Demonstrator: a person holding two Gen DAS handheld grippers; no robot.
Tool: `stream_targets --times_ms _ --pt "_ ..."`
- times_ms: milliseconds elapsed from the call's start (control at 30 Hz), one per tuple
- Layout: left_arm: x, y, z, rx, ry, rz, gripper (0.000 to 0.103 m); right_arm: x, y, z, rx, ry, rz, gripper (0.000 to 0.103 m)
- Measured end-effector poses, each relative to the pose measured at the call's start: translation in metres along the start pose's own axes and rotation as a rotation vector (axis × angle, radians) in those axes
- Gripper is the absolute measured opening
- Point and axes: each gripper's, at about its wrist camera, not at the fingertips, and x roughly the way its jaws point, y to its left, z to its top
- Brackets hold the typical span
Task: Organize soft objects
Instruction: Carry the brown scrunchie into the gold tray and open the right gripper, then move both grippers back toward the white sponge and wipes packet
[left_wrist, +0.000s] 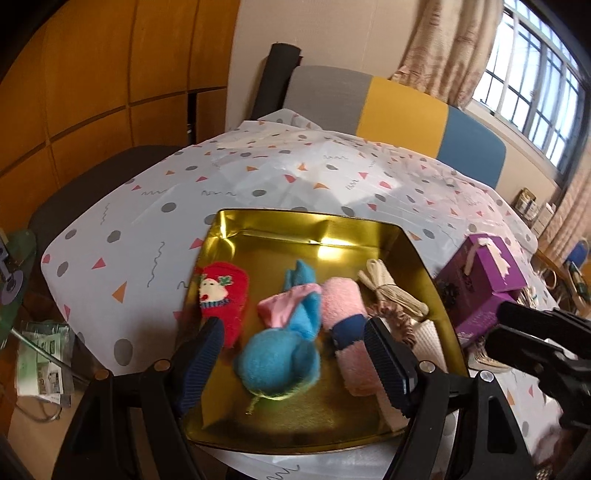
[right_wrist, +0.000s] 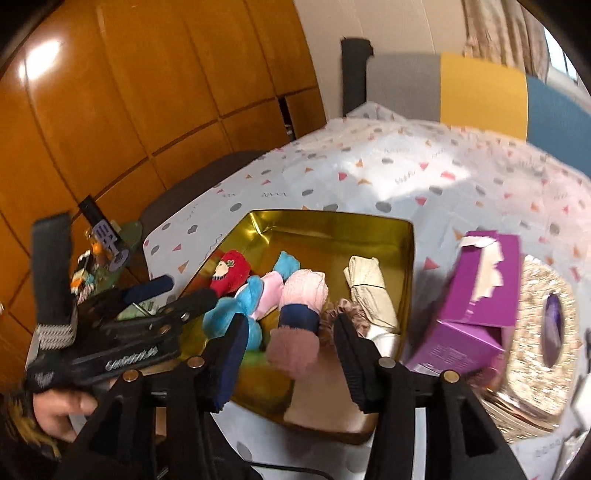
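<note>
Left wrist view. My left gripper (left_wrist: 293, 354) hangs over the near half of the gold tin tray (left_wrist: 280, 225), its jaws spread wide with nothing between them. The tray sits on a patterned tablecloth (left_wrist: 147, 206). Inside it, from left to right: a red sock with a reindeer face (left_wrist: 225, 295) against the left wall; a blue plush toy (left_wrist: 284, 354) lying directly between my fingertips but below them, apart from the pads; a small pink cloth (left_wrist: 280, 310) resting on the toy; a rolled pink towel with a navy band (left_wrist: 347, 328) just beside it; a beige tied bundle (left_wrist: 391, 291) near the right wall. A purple box (left_wrist: 484, 280) stands on the cloth just outside the tray's right wall. My right gripper (left_wrist: 546, 343) enters from the right edge; I cannot tell its opening here.

Right wrist view. My right gripper (right_wrist: 291, 354) is likewise wide open and empty, poised above the tray's near right part, over the pink towel (right_wrist: 299, 317) and a brown frilly item (right_wrist: 343, 314). The beige bundle (right_wrist: 369, 288) lies beyond. The purple box (right_wrist: 480, 295) leans against a glittery gold container (right_wrist: 539, 332). My left gripper (right_wrist: 159, 299) shows at the left, held in my left hand (right_wrist: 59, 410).
</note>
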Motion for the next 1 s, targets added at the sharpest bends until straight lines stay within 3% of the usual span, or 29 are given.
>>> stream_targets --times_ms 100,433,1000 --pt "-0.004 -0.009 -0.002 0.023 -0.005 -0.010 0.078 -0.016 -0.001 -0.011 -0.017 -0.019 -0.042 0.058" --pt "-0.011 -0.043 -0.010 0.125 -0.003 -0.044 0.078 -0.055 -0.035 -0.039 0.048 -0.064 -0.171 0.058" --pt "-0.014 -0.099 -0.025 0.276 0.027 -0.131 0.078 -0.135 -0.161 -0.079 0.359 -0.159 -0.474 0.058"
